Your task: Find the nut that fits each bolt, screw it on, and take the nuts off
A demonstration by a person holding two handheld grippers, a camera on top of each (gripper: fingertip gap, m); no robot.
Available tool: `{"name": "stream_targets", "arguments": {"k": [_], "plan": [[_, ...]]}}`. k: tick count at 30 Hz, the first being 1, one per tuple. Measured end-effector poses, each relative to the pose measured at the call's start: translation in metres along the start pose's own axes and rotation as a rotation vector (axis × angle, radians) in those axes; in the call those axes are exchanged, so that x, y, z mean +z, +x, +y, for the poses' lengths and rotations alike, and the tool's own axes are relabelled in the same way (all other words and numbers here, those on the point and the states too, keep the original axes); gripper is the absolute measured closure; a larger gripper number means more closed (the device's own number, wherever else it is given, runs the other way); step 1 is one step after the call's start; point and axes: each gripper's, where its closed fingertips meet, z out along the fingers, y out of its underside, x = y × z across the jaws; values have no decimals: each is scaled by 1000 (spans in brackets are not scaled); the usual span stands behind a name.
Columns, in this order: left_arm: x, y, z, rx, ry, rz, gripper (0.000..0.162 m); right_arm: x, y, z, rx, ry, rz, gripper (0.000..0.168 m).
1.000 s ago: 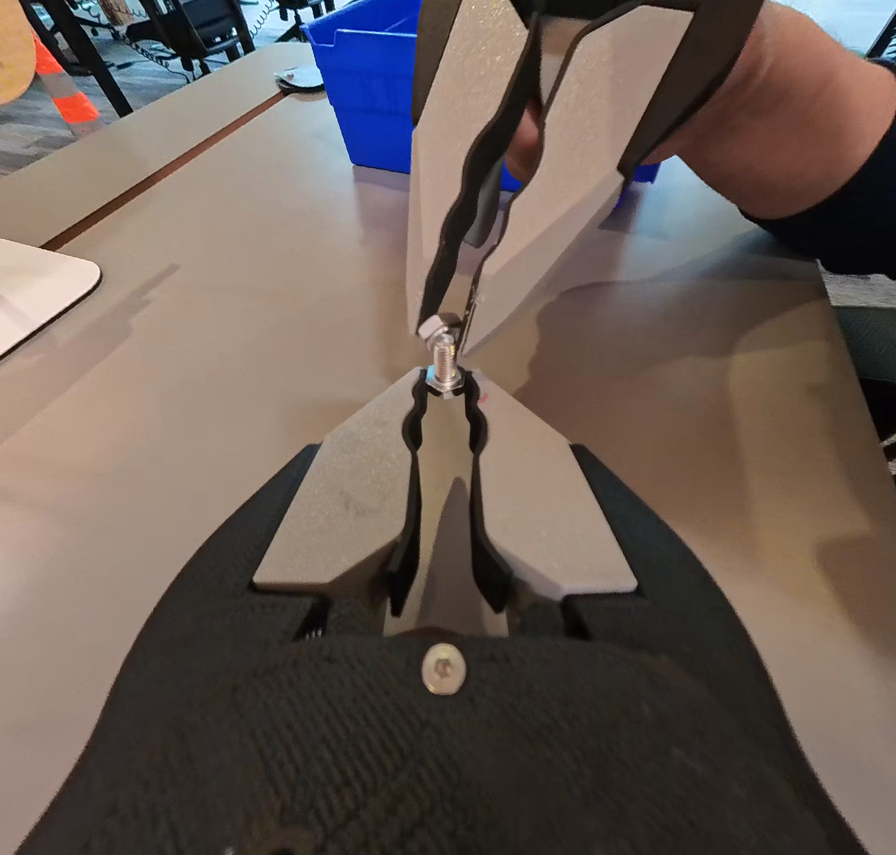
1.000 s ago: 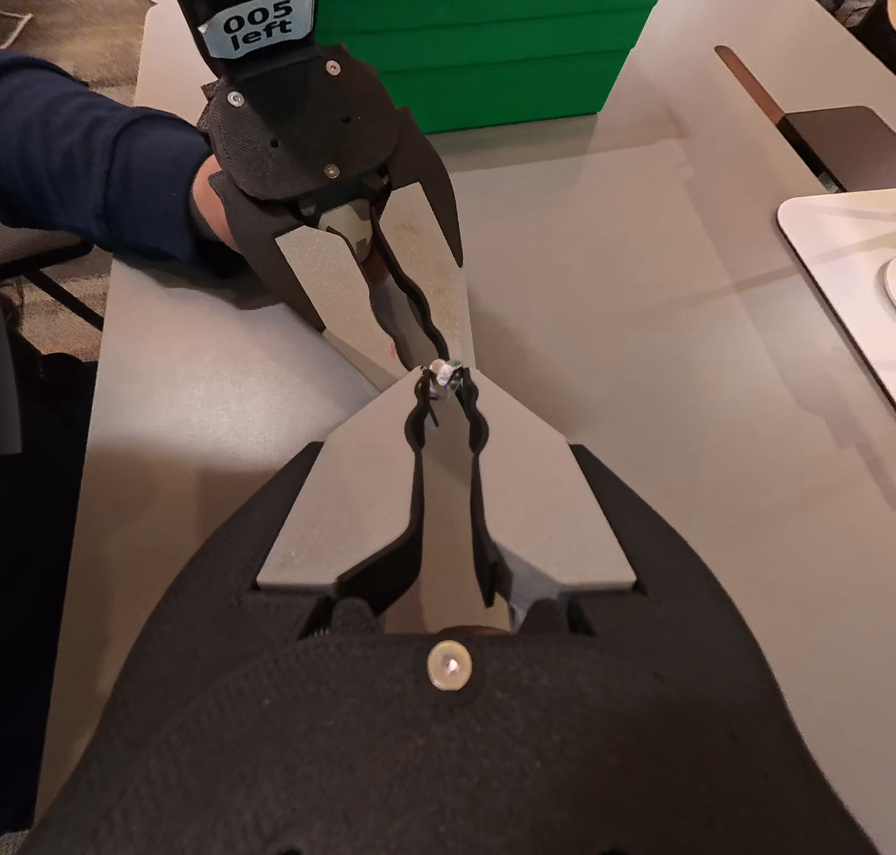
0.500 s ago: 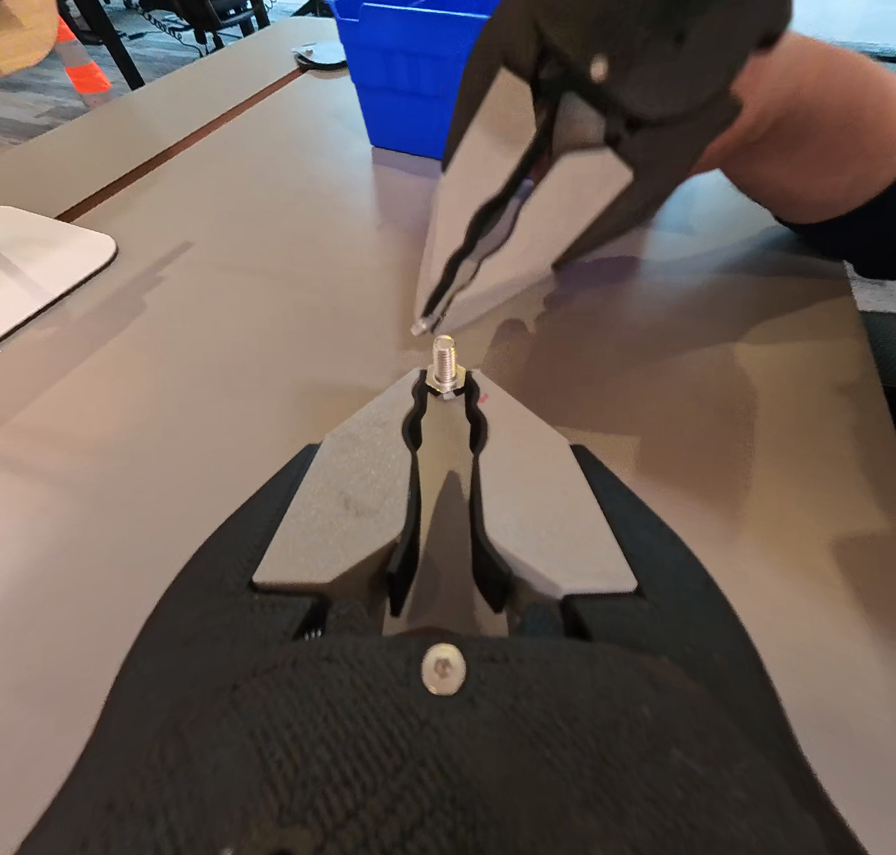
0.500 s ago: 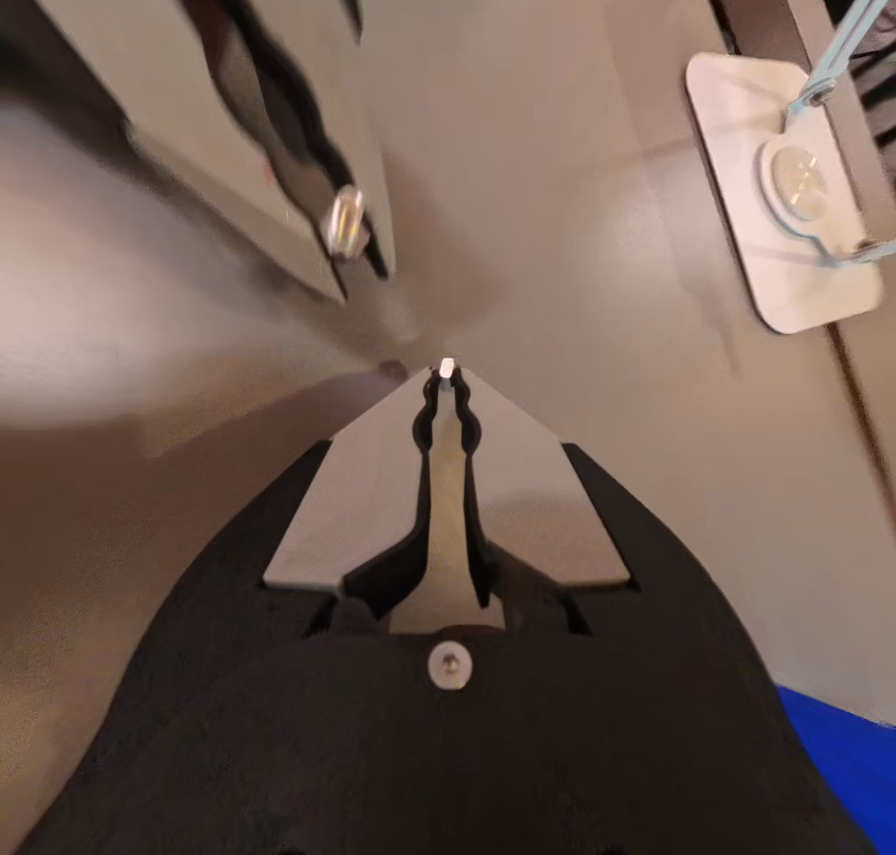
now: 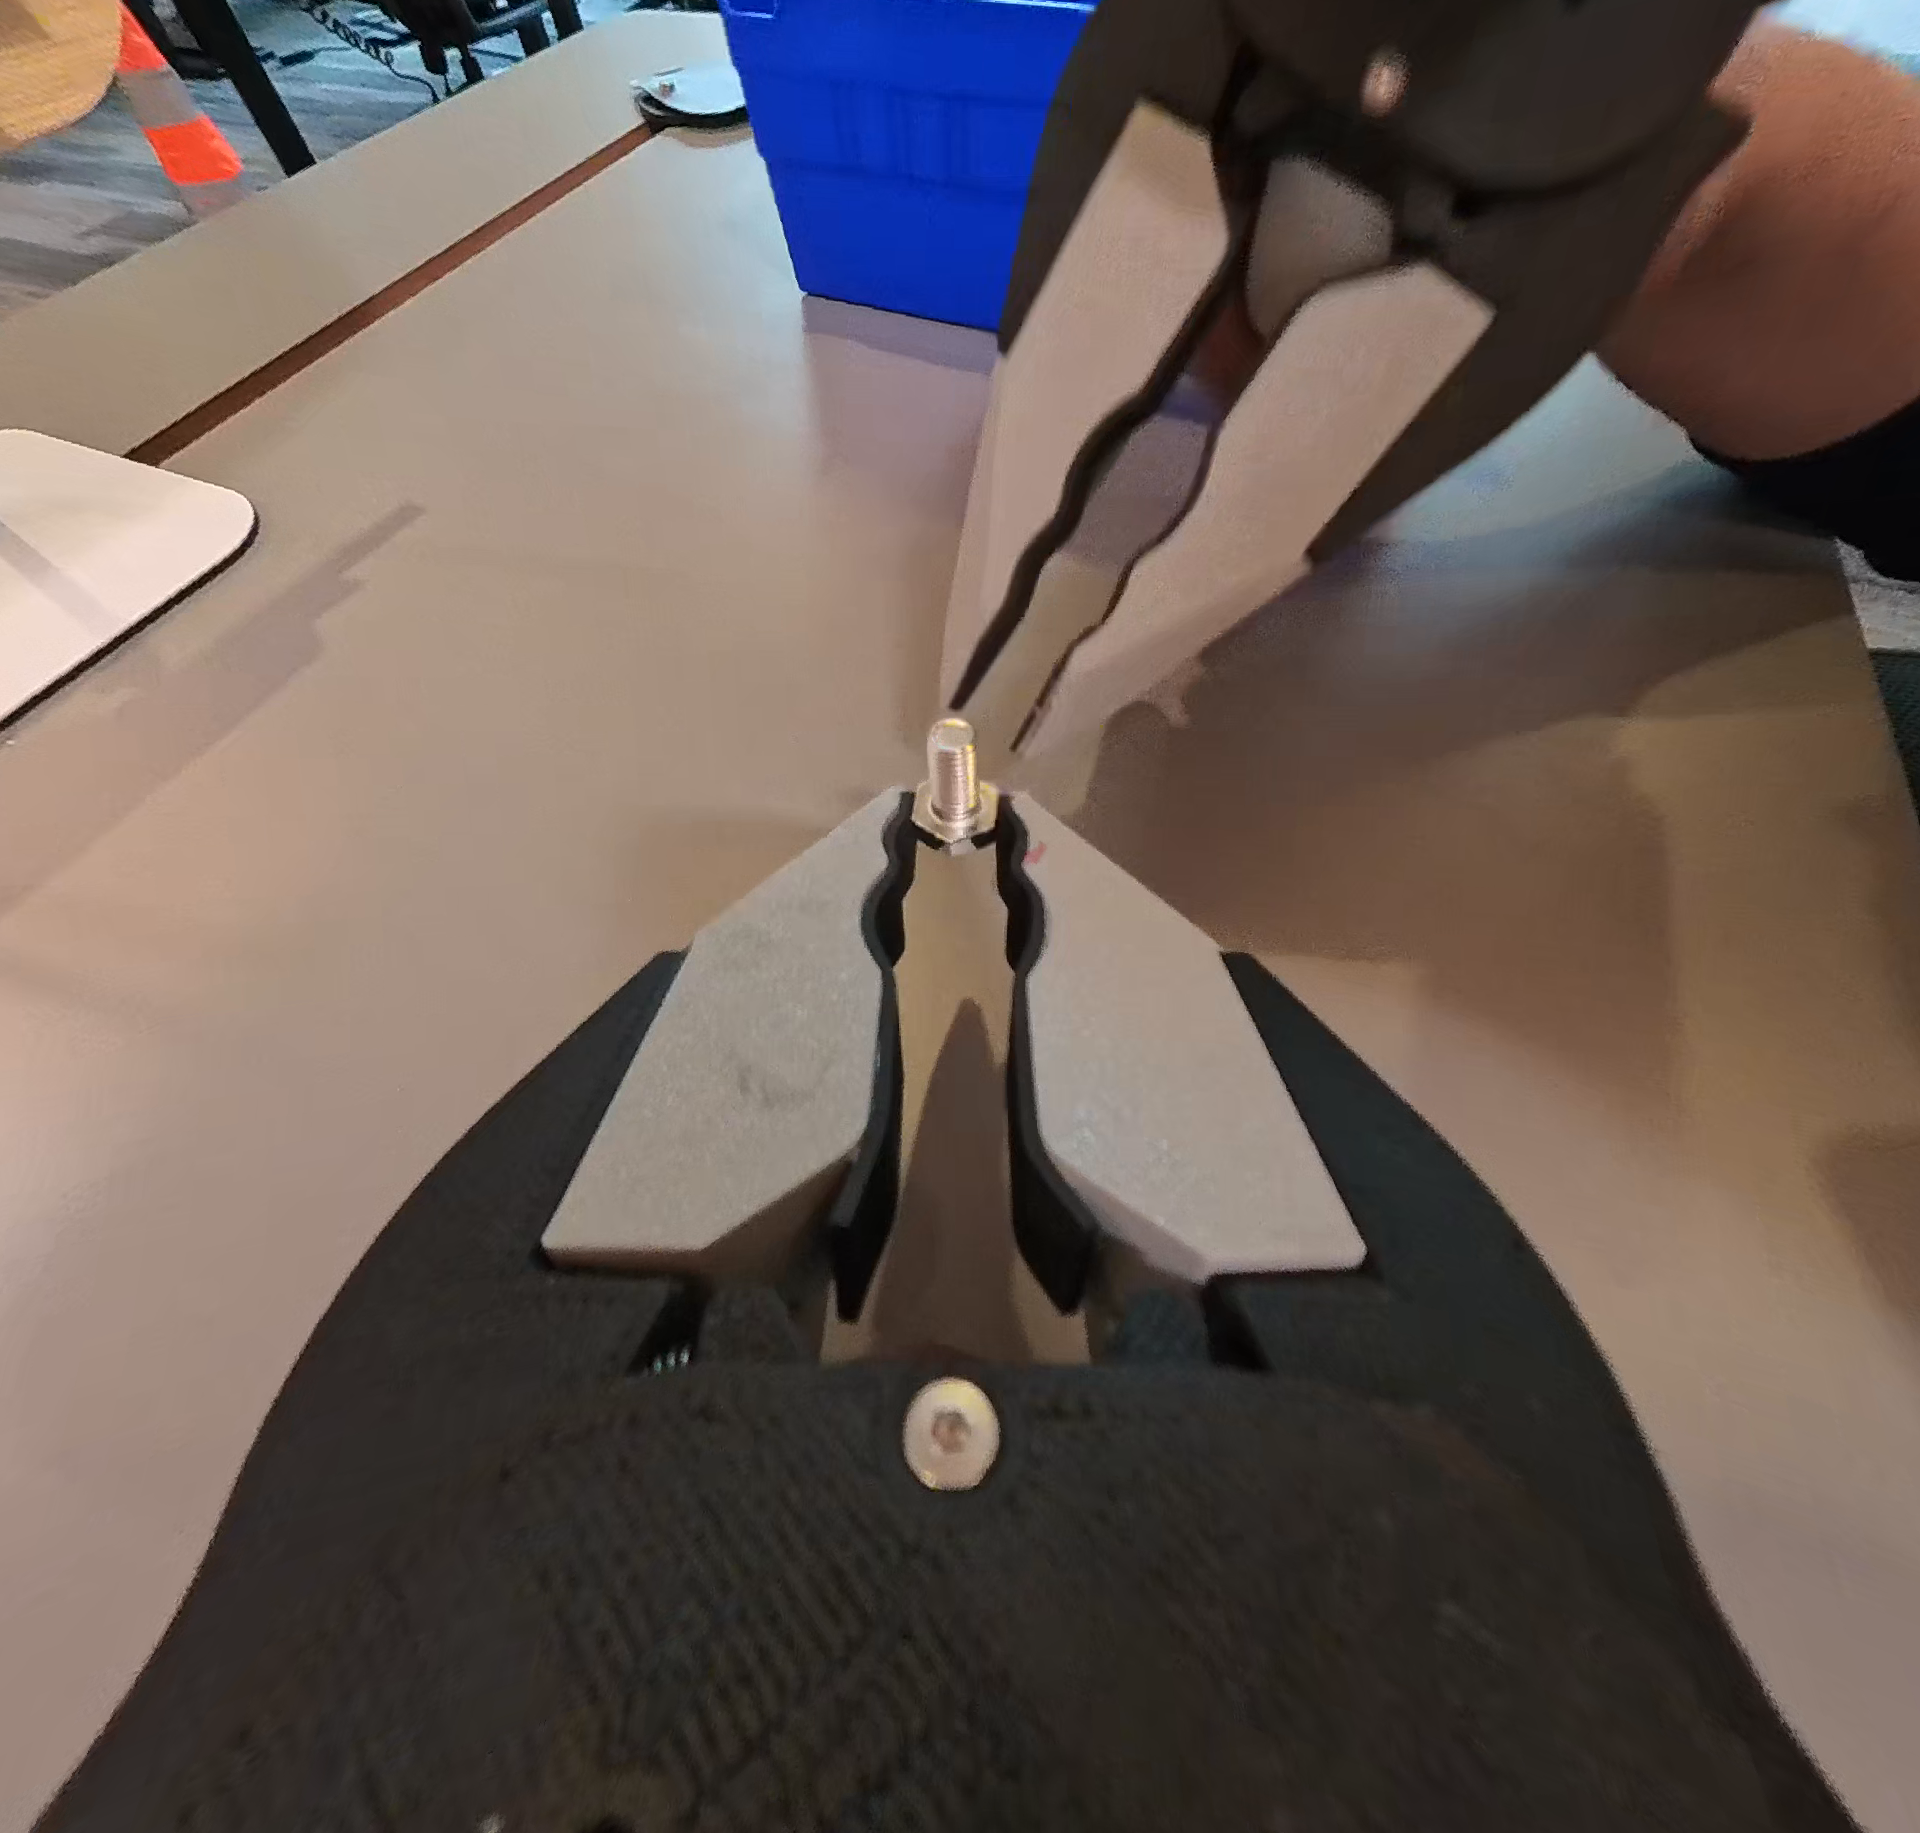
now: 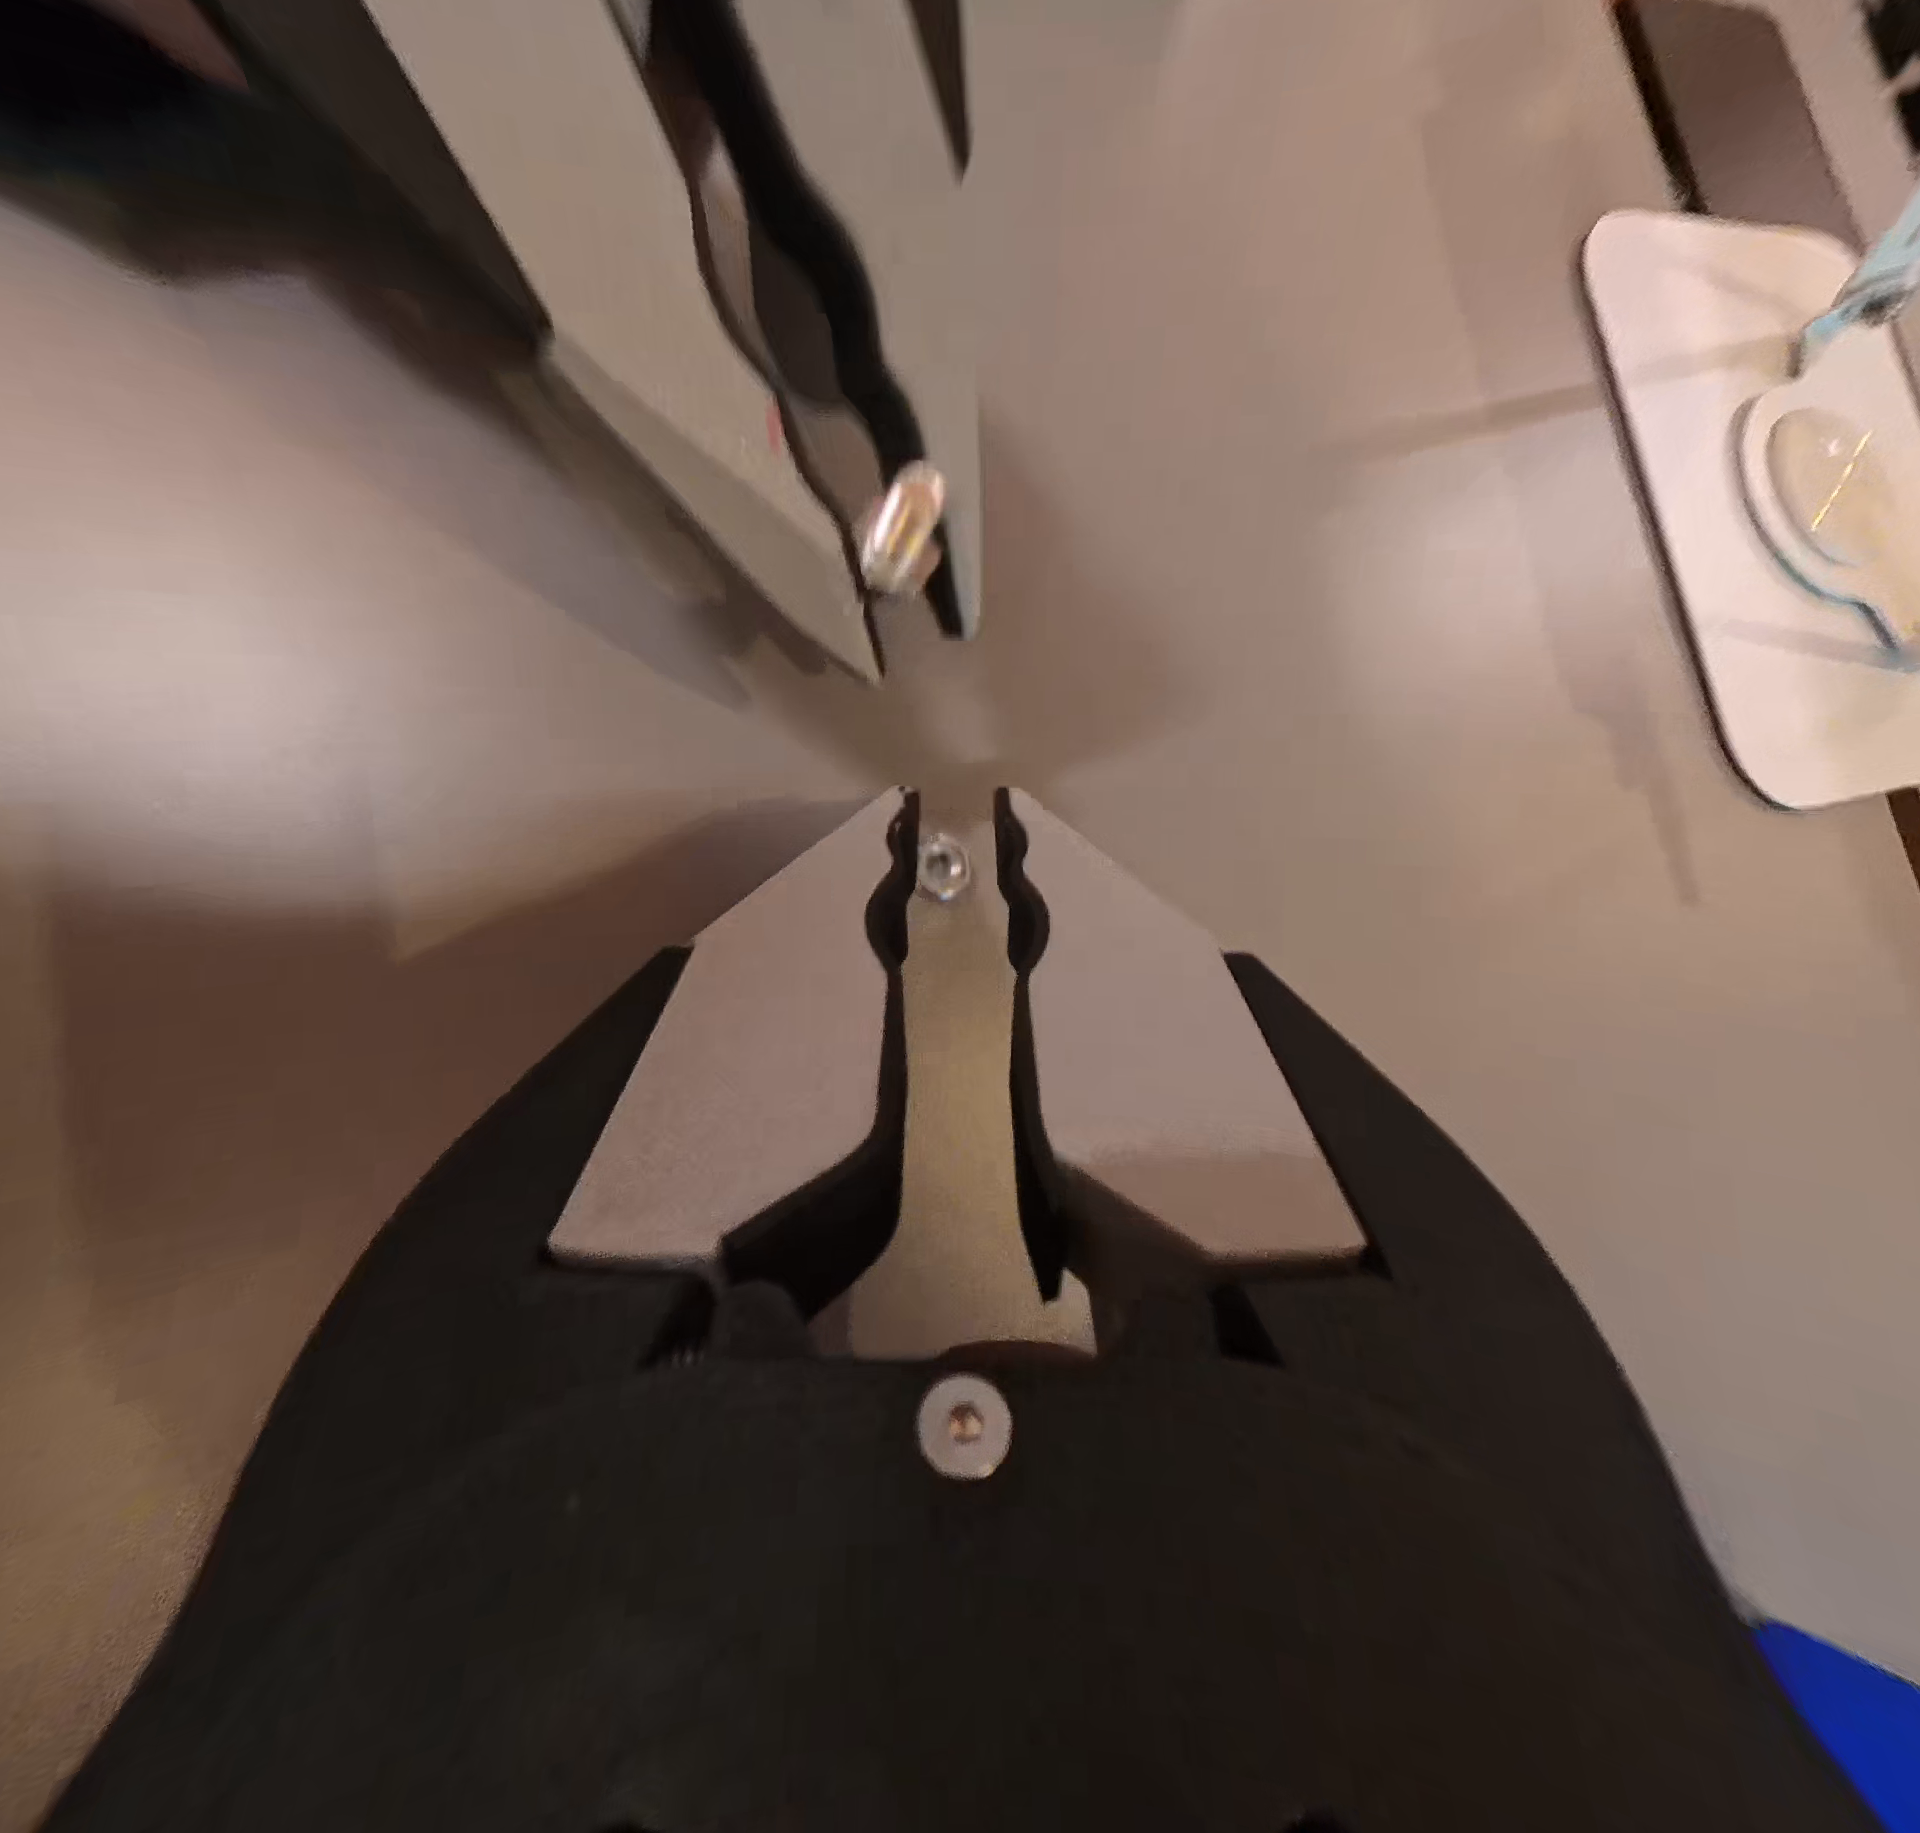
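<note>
Between the parted right claw point(image 6: 954, 809) tips, a loose nut point(image 6: 944, 869); left claw point(image 5: 954, 815) clamping the bolt point(image 5: 954, 791) upright.

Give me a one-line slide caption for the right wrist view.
Right gripper open over a loose nut on the table, left gripper holding the bolt just beyond.

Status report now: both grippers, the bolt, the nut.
Left gripper shut on bolt, threads up. Right gripper open, nut lying loose between its fingers. Nut off the bolt; nothing blocking on the table.
</note>
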Motion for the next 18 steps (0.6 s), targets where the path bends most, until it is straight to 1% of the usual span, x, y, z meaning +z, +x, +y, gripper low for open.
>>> {"name": "stream_targets", "arguments": {"k": [4, 7, 12, 14, 18], "plan": [[2, 2, 2, 21, -19, -3, 149, -17, -6, -42, 100, 177, -111, 156], [2, 2, 2, 22, -18, -3, 149, -17, -10, -55, 126, 204, -153, 156], [1, 2, 0, 13, -7, -1, 150, -6, -10, -52, 139, 165, -171, 156], [1, 3, 0, 12, -6, 1, 150, -4, -10, -52, 144, 165, -170, 163], [0, 3, -1, -2, 8, 20, 149, -5, -9, -53, 169, 168, -186, 164]]}}
